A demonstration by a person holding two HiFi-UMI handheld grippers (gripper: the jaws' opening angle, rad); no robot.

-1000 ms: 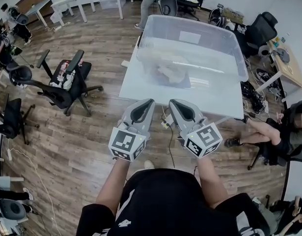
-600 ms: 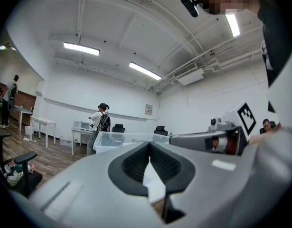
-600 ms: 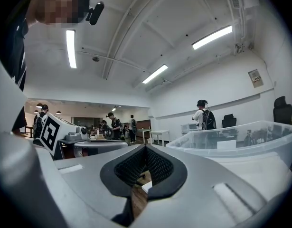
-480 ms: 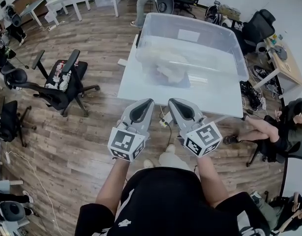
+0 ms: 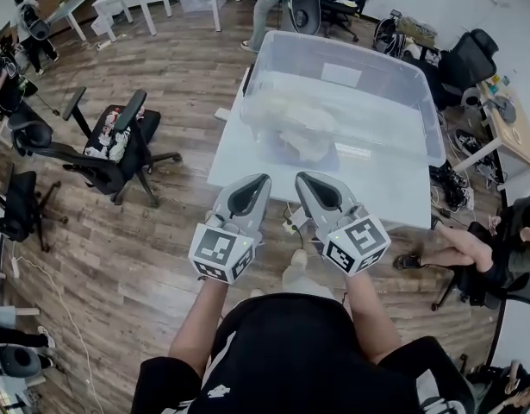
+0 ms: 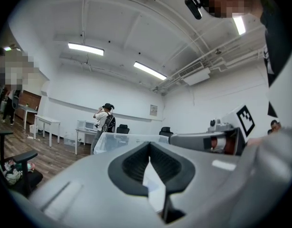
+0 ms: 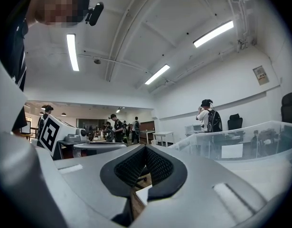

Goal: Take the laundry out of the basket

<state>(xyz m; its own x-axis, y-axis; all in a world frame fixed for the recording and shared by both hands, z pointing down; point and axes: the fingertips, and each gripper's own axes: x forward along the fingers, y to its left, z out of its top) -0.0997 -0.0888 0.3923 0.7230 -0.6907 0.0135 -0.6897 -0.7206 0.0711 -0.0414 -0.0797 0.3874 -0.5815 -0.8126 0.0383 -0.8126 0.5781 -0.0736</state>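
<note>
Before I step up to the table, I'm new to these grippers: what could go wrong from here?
Both the left gripper and right gripper are shut; unopened, they would probably just shove the laundry. The clear bin has tall walls, so a level reach may hit its near wall and slide it on the table. A cable lies on the floor at the table's near edge; you could snag a foot.

Clear plastic basket (image 5: 378,62) upright on white table (image 5: 381,188); pale crumpled laundry (image 5: 292,124) heaped in its left end
</note>
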